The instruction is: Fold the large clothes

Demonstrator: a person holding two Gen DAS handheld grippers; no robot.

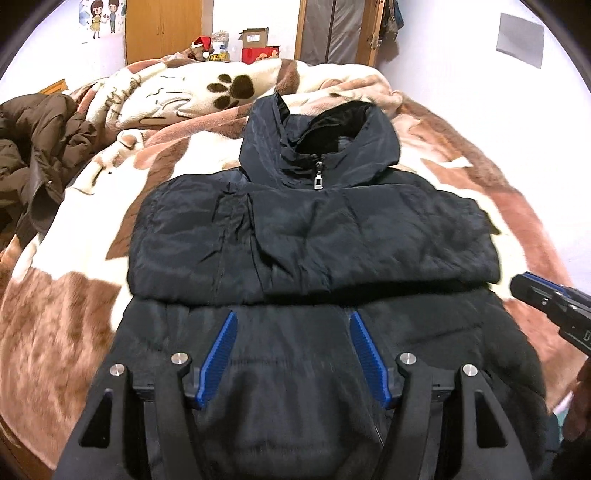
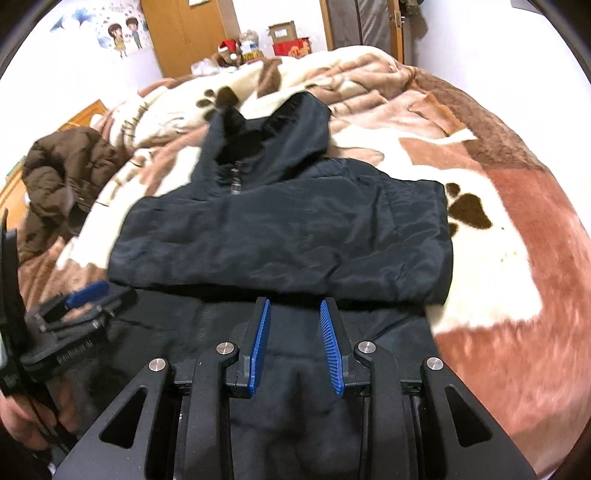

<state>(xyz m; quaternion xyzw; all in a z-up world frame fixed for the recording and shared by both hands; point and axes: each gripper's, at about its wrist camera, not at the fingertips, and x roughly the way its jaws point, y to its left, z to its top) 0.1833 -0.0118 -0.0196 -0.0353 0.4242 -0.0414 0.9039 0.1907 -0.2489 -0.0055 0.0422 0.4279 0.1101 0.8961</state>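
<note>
A dark navy hooded jacket [image 1: 314, 229] lies face up on the bed, zipped, hood pointing away, both sleeves folded across the chest. It also shows in the right wrist view [image 2: 280, 236]. My left gripper [image 1: 291, 321] is open and empty, hovering over the jacket's lower part near the hem. My right gripper [image 2: 295, 310] is open and empty, over the lower part just below the folded sleeves. The right gripper also shows at the right edge of the left wrist view [image 1: 554, 306]; the left gripper shows at the left of the right wrist view [image 2: 85, 299].
The jacket lies on a brown and cream paw-print blanket [image 1: 92, 302] covering the bed. A brown puffer coat [image 1: 33, 155] is heaped at the bed's left side. Boxes [image 1: 258, 46] and a wooden wardrobe [image 1: 162, 29] stand beyond the far end.
</note>
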